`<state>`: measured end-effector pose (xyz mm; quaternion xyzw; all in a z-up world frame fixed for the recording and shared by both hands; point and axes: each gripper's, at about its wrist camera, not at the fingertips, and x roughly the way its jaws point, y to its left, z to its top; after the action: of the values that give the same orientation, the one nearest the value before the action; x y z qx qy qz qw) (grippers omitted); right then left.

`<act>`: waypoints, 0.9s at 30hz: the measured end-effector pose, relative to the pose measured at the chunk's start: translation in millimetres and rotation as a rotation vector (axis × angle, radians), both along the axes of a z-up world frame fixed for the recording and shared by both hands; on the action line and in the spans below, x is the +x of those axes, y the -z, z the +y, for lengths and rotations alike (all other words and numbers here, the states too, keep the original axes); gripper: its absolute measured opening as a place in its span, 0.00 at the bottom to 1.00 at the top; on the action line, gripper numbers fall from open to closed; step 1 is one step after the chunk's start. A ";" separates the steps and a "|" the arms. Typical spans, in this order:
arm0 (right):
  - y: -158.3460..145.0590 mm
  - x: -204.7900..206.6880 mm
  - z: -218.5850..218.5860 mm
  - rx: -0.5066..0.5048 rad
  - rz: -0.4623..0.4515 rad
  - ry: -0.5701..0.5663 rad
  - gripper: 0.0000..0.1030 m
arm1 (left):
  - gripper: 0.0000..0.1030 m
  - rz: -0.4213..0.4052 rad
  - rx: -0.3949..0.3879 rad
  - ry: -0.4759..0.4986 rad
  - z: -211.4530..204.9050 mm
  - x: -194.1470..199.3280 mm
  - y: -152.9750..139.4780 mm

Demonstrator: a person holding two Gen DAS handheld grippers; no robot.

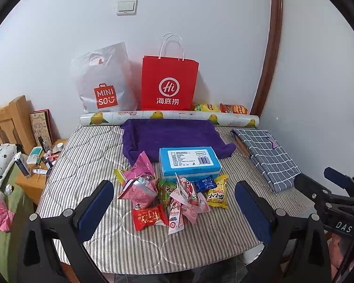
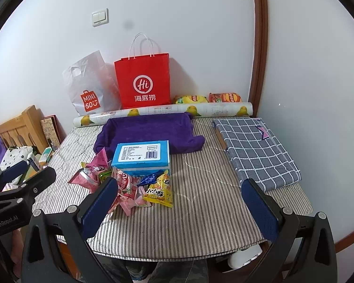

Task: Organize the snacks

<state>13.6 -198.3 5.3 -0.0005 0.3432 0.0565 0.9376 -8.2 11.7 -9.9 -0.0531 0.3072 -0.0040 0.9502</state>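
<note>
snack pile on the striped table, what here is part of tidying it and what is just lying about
Part of the job:
- heap of small pink, red, green and yellow snack packets
- blue rectangular cardboard box
- open left gripper
- open right gripper

Lying about:
- red paper carrier bag
- white plastic shopping bag
- purple folded towel
- grey checked folded cloth

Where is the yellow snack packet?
The crinkly yellow snack packet lies on the striped table cover, at the snack pile's right edge, just in front of the blue cardboard box.
</note>
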 end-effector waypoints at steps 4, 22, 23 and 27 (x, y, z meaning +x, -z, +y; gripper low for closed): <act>-2.2 1.8 3.3 -0.036 -0.013 -0.003 1.00 | 1.00 0.006 0.007 -0.001 3.2 0.6 0.8; 4.5 4.3 4.0 0.001 0.013 0.000 1.00 | 1.00 0.009 0.005 0.000 4.3 0.3 7.4; 4.2 3.6 3.8 0.005 0.012 0.001 1.00 | 1.00 0.009 0.005 0.000 3.8 0.0 7.4; 2.8 1.3 2.3 0.019 0.005 -0.003 1.00 | 1.00 0.007 0.008 0.004 1.9 -0.8 6.8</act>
<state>14.9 -196.0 2.5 0.0081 0.3450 0.0611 0.9366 -9.0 13.5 -16.7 -0.0486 0.3105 -0.0043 0.9493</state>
